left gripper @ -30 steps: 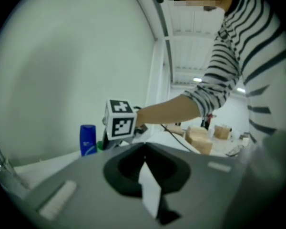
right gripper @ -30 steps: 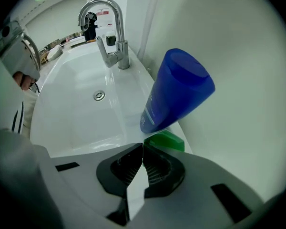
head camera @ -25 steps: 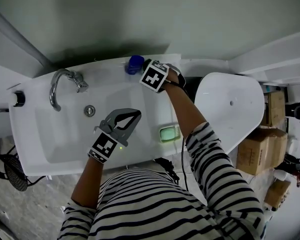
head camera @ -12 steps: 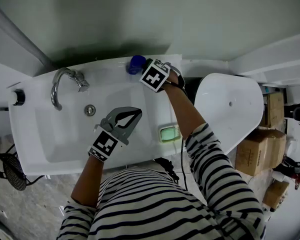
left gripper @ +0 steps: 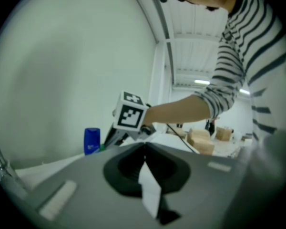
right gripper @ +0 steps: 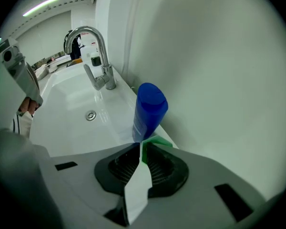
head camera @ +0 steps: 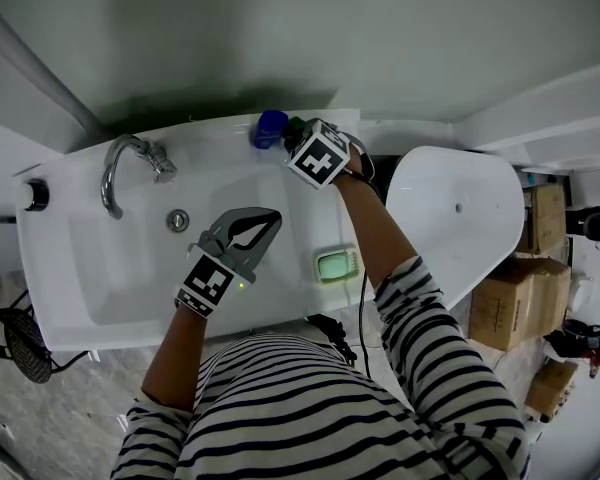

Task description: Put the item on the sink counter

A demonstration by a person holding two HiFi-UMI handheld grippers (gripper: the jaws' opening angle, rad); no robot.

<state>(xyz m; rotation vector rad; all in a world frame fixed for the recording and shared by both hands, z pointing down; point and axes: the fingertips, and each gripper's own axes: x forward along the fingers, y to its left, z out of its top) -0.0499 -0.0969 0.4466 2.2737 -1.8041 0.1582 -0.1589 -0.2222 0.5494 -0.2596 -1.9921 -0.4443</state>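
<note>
A blue bottle (head camera: 271, 126) stands upright on the back rim of the white sink (head camera: 70, 313). Right beside it lies a small green item (right gripper: 158, 142) on the counter. My right gripper (head camera: 292, 128) points steeply down at it. The jaws have just been opening to a thin slit (right gripper: 142, 145), and green shows through the slit at the tips. The bottle (right gripper: 149, 109) rises just beyond those tips. My left gripper (head camera: 273, 216) hovers over the basin, shut and empty (left gripper: 144, 145). The bottle (left gripper: 91, 140) also shows in the left gripper view.
A chrome faucet (head camera: 128, 166) stands at the back left, the drain (head camera: 179, 221) in the basin. A green soap dish (head camera: 337, 264) sits on the sink's front right rim. A white toilet lid (head camera: 460, 218) and cardboard boxes (head camera: 525, 303) lie to the right.
The right gripper's marker cube has shifted a little rightward and tilted as the hand lifted slightly. The blue bottle and the left gripper stay where they were.
</note>
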